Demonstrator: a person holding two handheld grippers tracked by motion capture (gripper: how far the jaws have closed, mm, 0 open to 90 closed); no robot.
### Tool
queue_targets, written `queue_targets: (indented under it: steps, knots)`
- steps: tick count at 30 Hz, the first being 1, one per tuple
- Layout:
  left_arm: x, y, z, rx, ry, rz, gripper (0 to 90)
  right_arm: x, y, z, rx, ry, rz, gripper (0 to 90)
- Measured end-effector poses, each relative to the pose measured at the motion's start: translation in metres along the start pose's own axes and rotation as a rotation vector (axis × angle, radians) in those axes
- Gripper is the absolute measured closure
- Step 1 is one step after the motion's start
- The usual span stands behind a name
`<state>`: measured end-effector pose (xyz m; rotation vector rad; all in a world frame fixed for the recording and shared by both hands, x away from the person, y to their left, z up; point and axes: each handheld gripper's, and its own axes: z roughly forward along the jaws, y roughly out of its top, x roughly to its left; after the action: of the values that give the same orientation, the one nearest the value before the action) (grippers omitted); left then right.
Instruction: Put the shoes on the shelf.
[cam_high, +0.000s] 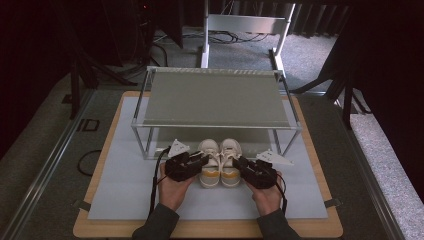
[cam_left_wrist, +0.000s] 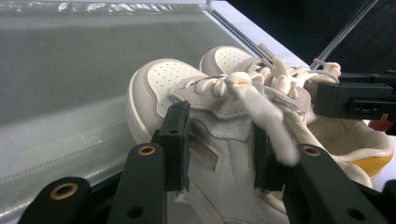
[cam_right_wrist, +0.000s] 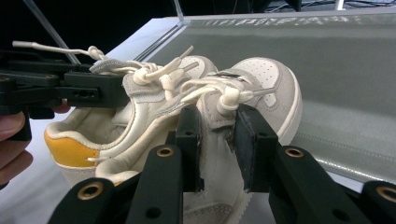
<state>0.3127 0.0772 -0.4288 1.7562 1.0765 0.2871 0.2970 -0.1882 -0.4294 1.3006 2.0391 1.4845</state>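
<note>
The dark-curtained room closes in on all sides, with a white metal frame (cam_high: 245, 30) on grey carpet at twelve o'clock. The wooden worktop (cam_high: 210, 231) carries a pale grey mat (cam_high: 120, 185), smooth and flat, so soles should slide on it easily. On the mat stands a low metal-framed rack with a grey fabric shelf (cam_high: 215, 97), its lower tier open toward the person.

The pair of small cream leather sneakers with yellow heels (cam_high: 220, 162) sits at six o'clock of the rack, toes pointing under it, side by side and touching. They look light, with soft, yielding uppers and loose laces that could snag; the firmest hold seems to be across the tongue and eyelet band, where each is taken now.

The left claw (cam_left_wrist: 219, 144) pinches the left shoe's laced upper. The right claw (cam_right_wrist: 218, 144) is pressed on the right shoe's tongue and eyelet band.
</note>
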Motion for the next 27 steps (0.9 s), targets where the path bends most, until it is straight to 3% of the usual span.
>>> queue_targets:
  steps: [27]
  knots:
    - [0.016,0.008,0.026,-0.044,0.056,-0.024,62.2,-0.022,0.005,0.028,-0.048,0.003,0.052,72.1]
